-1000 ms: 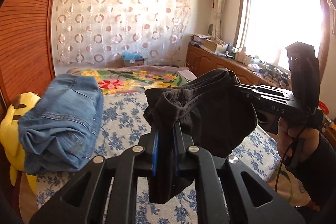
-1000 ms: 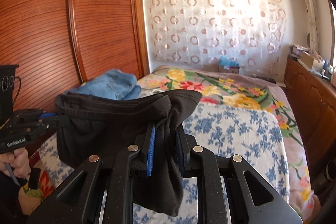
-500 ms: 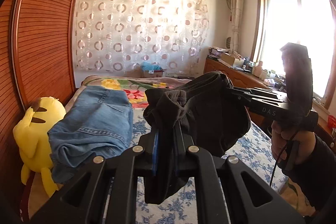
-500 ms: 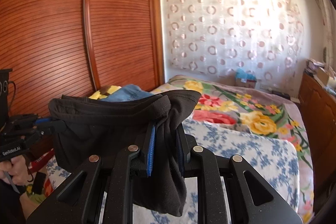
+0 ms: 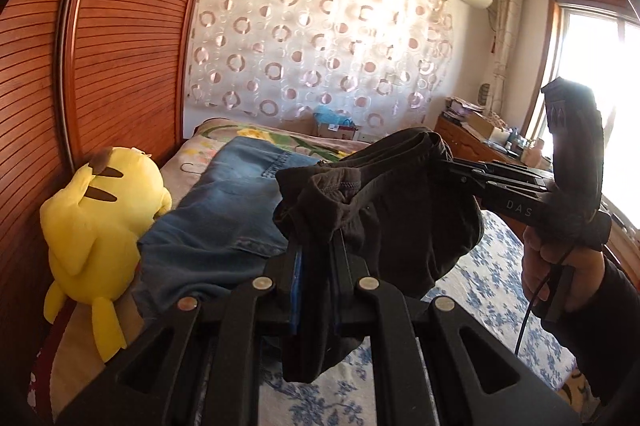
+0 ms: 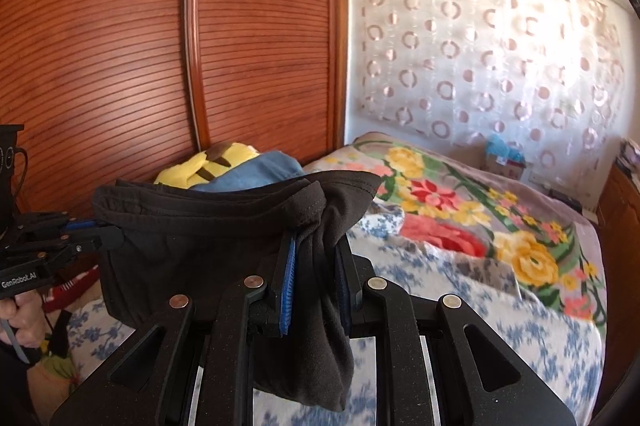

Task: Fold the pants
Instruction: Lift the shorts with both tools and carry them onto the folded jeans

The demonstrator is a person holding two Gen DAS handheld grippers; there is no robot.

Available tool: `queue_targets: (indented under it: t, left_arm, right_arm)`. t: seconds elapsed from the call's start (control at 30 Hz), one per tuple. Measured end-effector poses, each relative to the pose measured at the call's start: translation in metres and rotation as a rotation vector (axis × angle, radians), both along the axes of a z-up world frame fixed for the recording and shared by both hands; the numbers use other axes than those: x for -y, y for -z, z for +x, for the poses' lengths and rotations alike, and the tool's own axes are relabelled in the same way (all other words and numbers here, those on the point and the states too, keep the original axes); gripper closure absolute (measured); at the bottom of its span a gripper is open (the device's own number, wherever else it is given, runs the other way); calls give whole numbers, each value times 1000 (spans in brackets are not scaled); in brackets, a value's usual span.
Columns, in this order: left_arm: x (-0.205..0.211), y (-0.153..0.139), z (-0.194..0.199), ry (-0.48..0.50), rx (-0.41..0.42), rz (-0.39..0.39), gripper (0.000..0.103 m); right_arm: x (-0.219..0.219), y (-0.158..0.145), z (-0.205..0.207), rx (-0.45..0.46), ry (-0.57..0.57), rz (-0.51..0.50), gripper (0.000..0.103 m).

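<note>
Two hand-held grippers clamping bunched black pants (image 5: pixel 384 222), cloth sagging between

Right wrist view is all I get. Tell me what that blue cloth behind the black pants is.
Observer: In the left wrist view it is a pair of blue denim jeans, lying folded on the bed beyond the black fabric pants.
Operator: Now describe the yellow thing next to it.
Observer: It is a yellow plush toy with a dark-tipped ear. It sits upright against the wooden wardrobe, right beside the jeans.
</note>
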State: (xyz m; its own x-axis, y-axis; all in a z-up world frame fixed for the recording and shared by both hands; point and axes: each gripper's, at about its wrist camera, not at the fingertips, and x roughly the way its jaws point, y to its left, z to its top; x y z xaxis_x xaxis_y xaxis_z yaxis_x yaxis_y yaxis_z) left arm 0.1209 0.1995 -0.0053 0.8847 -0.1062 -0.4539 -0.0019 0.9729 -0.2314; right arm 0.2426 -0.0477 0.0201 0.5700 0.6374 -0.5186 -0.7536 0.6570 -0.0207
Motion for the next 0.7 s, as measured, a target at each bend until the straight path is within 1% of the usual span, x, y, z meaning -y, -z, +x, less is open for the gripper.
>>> queue_targets:
  t: [0.27, 0.43, 0.57, 0.7]
  left_arm:
    - [-26, 8, 19, -55, -16, -21, 95]
    - [-35, 13, 21, -78, -28, -32, 95]
    - [-41, 18, 22, -90, -39, -44, 95]
    - [-45, 20, 21, -100, -41, -62, 95]
  right_arm:
    - [-56, -4, 43, 13, -57, -66, 88]
    - [-97, 3, 66, 4, -110, -118, 88]
    - [-125, 12, 74, 9, -146, -155, 88]
    - [-149, 18, 78, 26, -178, -169, 88]
